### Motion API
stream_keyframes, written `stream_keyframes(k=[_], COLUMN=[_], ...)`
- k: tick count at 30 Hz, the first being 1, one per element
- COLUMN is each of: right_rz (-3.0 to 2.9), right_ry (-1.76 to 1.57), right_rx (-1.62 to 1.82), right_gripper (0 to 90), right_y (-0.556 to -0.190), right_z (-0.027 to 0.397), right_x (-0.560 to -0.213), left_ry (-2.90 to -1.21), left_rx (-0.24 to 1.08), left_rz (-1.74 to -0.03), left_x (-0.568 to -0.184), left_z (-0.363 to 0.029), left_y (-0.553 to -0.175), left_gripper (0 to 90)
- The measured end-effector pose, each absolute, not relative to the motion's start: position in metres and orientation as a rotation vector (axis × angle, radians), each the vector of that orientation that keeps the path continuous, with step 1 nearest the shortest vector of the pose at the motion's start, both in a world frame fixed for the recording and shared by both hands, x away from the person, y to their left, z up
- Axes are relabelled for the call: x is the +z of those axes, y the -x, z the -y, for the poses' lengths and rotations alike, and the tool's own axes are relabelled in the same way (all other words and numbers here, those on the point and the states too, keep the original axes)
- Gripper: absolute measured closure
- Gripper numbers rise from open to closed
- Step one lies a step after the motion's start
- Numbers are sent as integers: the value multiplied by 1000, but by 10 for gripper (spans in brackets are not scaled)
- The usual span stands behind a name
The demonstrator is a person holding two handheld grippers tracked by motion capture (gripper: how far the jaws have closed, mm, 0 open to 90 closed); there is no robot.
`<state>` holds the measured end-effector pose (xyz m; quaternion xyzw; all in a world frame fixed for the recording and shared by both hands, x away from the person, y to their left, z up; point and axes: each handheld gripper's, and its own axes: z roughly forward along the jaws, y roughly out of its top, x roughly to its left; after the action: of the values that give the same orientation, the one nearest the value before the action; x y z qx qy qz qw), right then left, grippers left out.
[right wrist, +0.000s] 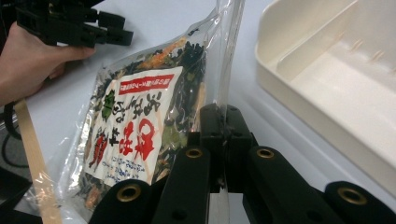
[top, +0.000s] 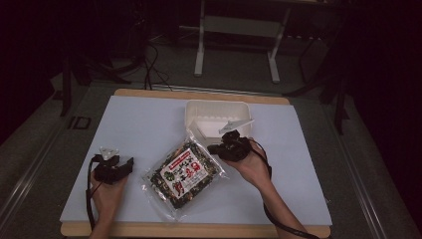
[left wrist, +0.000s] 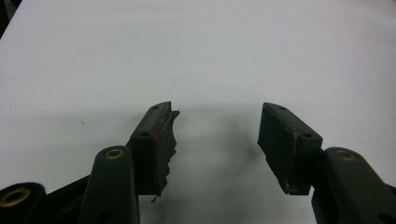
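A clear bag of dark dried food with a white and red label (top: 185, 174) lies in the middle of the white table, its right edge lifted. My right gripper (top: 214, 148) is shut on that edge of the bag (right wrist: 140, 126), the jaws pressed together around the clear plastic in the right gripper view (right wrist: 225, 122). My left gripper (top: 130, 162) rests at the table's left, held by a hand, apart from the bag. Its jaws stand open over bare table in the left gripper view (left wrist: 217, 135), with nothing between them.
An empty cream plastic tray (top: 217, 113) stands just beyond the bag at the back middle; its wall (right wrist: 299, 88) is close to the right of my right gripper. A metal stand (top: 238, 25) is on the floor beyond the table.
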<state>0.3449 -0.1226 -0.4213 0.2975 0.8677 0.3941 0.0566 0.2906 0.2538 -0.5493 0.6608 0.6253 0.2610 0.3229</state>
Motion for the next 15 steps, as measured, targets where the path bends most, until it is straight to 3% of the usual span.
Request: stream_keyframes(k=[15], right_rz=[-2563], right_ry=[-879], right_rx=[1240], right_gripper=[896], right_y=[-344], right_z=[143], right_x=[-392], left_ry=[-1734], left_rx=[683], left_rz=[-1644], left_x=[-549], left_z=[-254], left_y=[-290], left_gripper=[455])
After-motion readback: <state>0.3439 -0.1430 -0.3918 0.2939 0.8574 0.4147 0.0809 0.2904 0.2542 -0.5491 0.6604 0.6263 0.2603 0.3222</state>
